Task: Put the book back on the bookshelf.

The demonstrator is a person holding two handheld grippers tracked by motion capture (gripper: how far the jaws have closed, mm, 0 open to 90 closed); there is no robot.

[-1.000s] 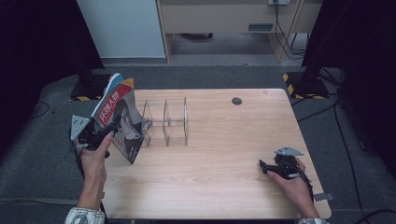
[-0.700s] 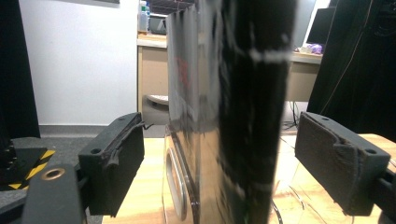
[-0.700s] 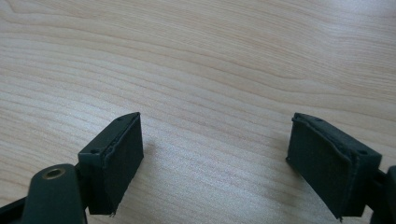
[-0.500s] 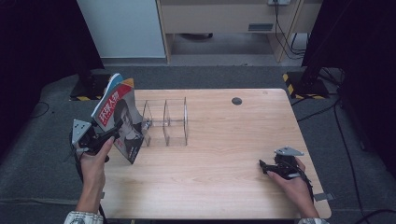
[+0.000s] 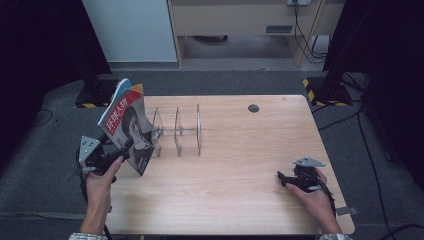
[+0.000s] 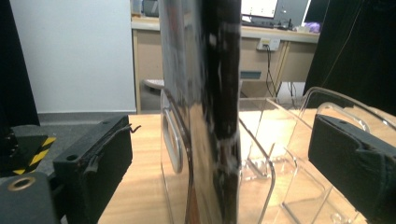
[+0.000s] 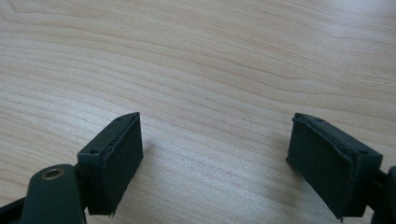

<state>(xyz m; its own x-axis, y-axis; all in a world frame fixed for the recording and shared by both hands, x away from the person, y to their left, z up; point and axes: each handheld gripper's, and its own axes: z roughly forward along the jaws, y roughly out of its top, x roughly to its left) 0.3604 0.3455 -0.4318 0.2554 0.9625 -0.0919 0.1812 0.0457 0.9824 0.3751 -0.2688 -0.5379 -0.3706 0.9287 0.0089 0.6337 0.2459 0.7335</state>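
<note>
A bundle of magazines (image 5: 127, 125), the front one with a red title band and a face on its cover, stands tilted at the left end of a clear acrylic rack (image 5: 185, 130). My left gripper (image 5: 122, 150) reaches it from the table's left edge. In the left gripper view the magazines' edge (image 6: 205, 116) stands between the jaws, which have just been opening and now sit wide apart, clear of it on both sides. The rack's dividers (image 6: 289, 140) show behind. My right gripper (image 5: 282, 177) rests on the near right of the table, open (image 7: 217, 158) over bare wood.
The wooden table (image 5: 240, 200) has a round black grommet (image 5: 253, 108) near its far edge. The rack's two right slots hold nothing. Dark floor, cables and stand bases surround the table. A cabinet stands beyond it.
My left hand has sunk a little and drawn slightly back toward the table's left edge. The magazines stay standing in the rack. The right hand has not moved.
</note>
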